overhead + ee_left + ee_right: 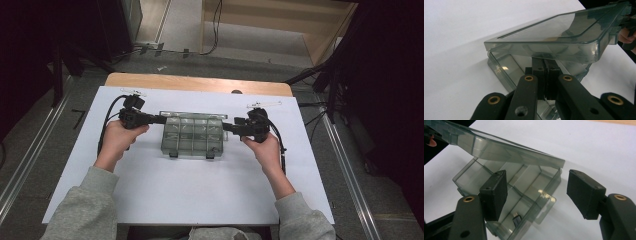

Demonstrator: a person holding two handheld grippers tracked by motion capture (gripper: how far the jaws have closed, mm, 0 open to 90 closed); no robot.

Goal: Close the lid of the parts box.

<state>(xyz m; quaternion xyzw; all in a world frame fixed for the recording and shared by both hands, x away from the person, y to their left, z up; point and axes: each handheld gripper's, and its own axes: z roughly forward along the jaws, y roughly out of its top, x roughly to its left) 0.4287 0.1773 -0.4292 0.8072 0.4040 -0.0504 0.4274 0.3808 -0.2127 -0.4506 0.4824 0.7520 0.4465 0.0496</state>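
1. The left tool (162,119) is at the left end of the clear compartment box (192,136), its jaws pressed together. In the left gripper view the pads (546,77) meet just under the edge of the lid (554,37); whether they pinch a thin wall of the box or only touch each other is hard to make out through the smoky plastic.
2. The right tool (537,192) has its jaws apart, with nothing pressed between the pads. The box end lies between and just beyond them, clear of both pads.
3. The box sits on the white desk (200,190) between the two tools, roughly at its middle. The lid is raised at a tilt above the tray, hinged along the far side as seen from above.
4. From above, the glare and the tinted plastic blur the dividers, so the number of compartments is unclear. The two small dark latches (172,154) on the near edge are barely readable.
5. In the right gripper view a small dark piece (517,218) lies in the compartment nearest that tool; what it is cannot be told.
6. In the left gripper view the far end of the lid reaches the other tool (629,22), which is cut off at the frame edge, so any contact there is unclear.
7. Each tool's cable runs back along the hand; both forearms are cut off at the bottom of the high view.
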